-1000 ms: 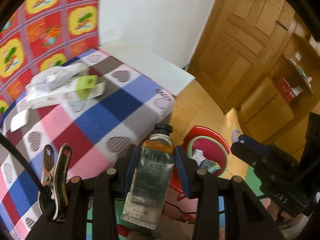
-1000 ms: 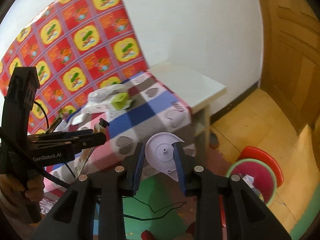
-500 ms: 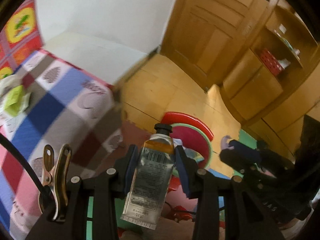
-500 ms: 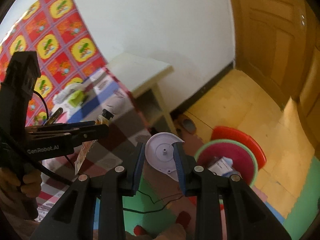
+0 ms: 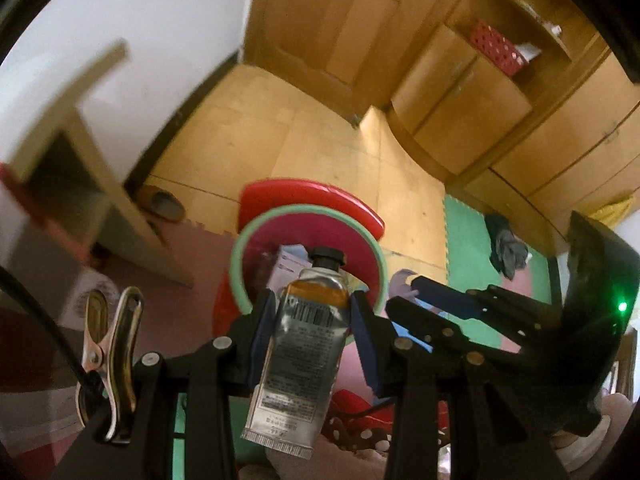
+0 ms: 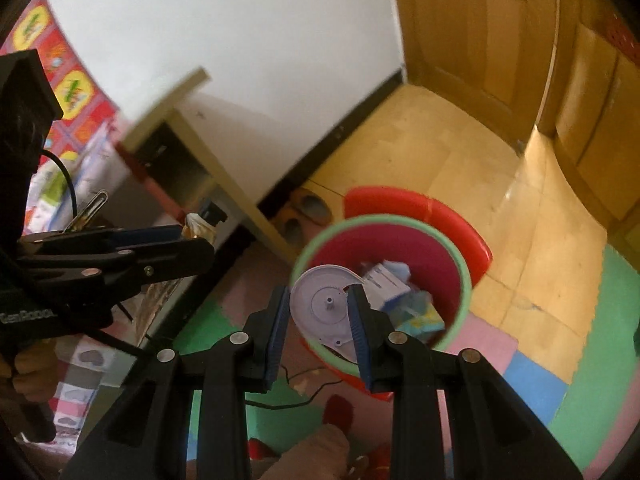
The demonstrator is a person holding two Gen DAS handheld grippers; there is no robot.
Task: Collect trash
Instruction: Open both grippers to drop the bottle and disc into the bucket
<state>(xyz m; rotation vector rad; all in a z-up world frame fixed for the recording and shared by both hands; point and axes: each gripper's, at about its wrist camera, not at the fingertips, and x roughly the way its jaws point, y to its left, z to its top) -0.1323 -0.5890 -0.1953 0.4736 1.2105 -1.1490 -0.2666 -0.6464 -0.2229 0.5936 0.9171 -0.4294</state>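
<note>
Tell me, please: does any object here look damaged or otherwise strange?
The tube in the left gripper is crumpled and squeezed nearly flat. The white disc in the right gripper has a notch missing from its edge. Both suit the bin below, which already holds scraps.

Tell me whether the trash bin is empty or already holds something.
Holds something: the trash bin has a white-and-blue box and crumpled wrappers inside.

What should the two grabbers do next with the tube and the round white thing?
Probably open the right hand-held gripper first: its white disc already hangs over the green-rimmed bin. The left hand-held gripper, holding the tube, looks just short of it.
</note>
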